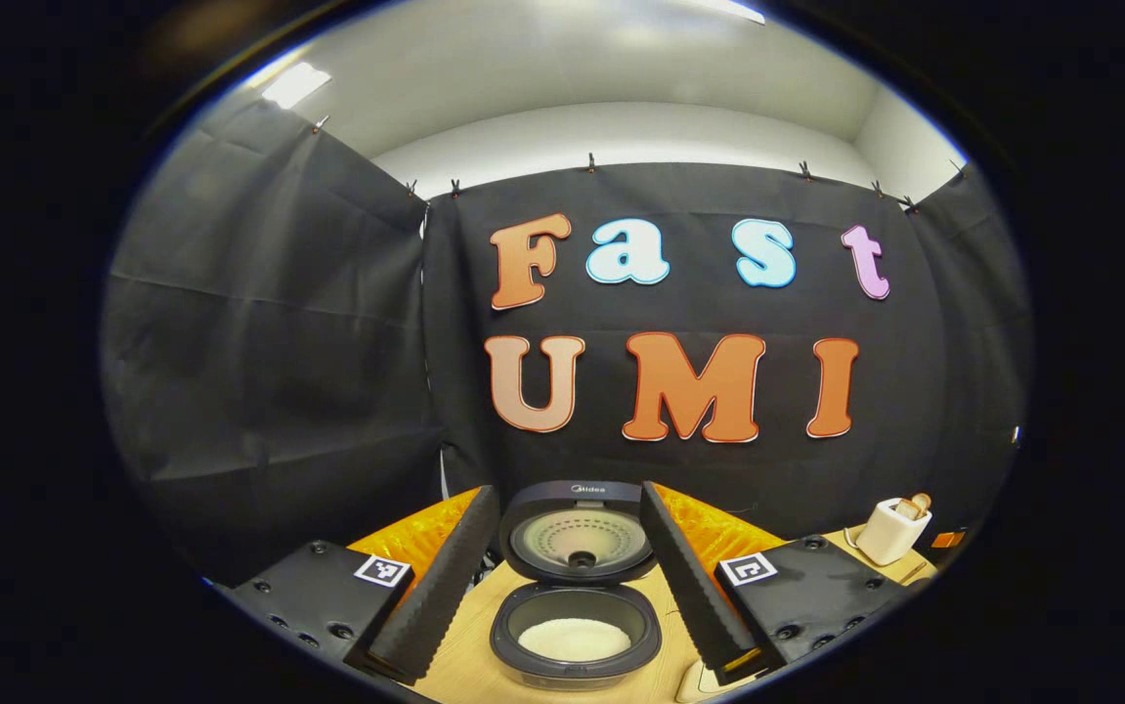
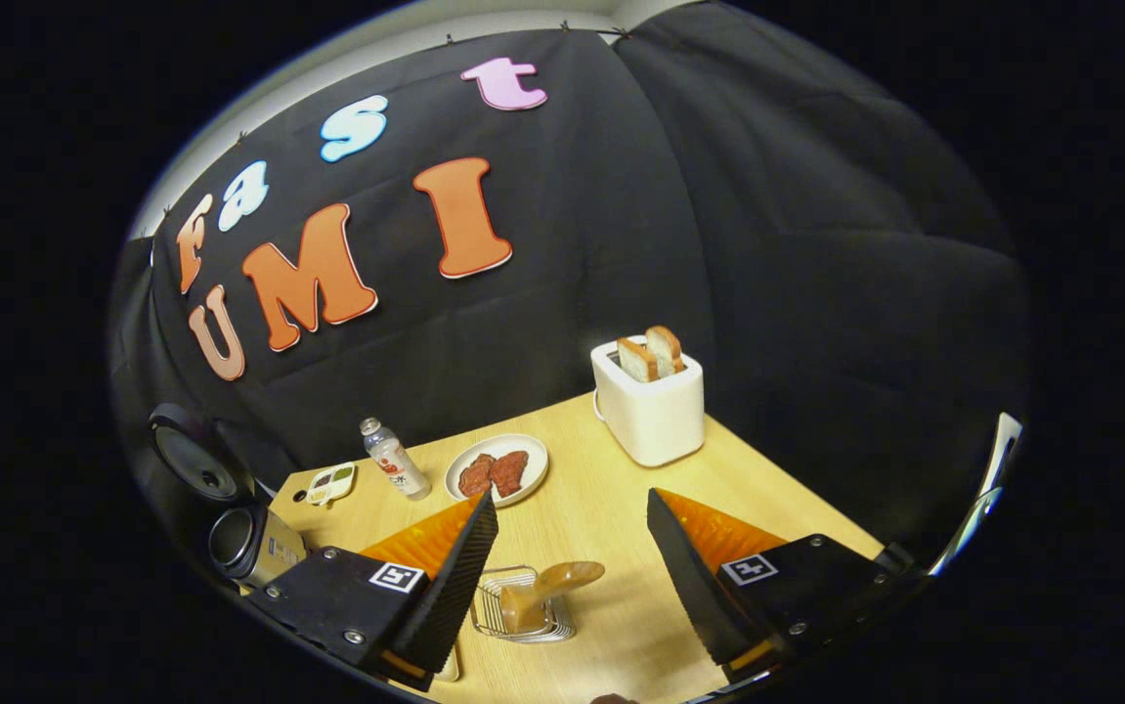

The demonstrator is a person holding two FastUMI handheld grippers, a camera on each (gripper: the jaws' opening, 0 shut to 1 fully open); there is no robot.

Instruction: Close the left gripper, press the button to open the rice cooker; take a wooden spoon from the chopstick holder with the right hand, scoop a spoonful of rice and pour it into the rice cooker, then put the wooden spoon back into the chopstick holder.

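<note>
— Where's the rice cooker?

— Right ahead of my left gripper (image 1: 572,587), framed between its two fingers. The rice cooker (image 1: 577,587) stands with its lid (image 1: 577,533) swung up and back, and there is white rice (image 1: 574,639) lying in the inner pot. It sits on the wooden table (image 1: 469,665).

— And your left fingers?

— Spread wide apart, holding nothing; the cooker shows in the gap between them without touching either.

— The spoon?

— In the right gripper view, the wooden spoon (image 2: 547,587) stands in the wire chopstick holder (image 2: 521,606), bowl end up and leaning to the right. The holder is on the table just ahead of my right gripper (image 2: 572,577), closer to the left finger.

— Are you gripping it?

— No. My right fingers are released too, well apart, with the spoon between them but untouched.

— What else is around?

— Farther back, a plate (image 2: 497,467) with two reddish slices, a small bottle (image 2: 396,471) beside it, and a white toaster (image 2: 650,403) with two pieces of bread sticking up (the cooker shows dimly at the far left edge).
</note>
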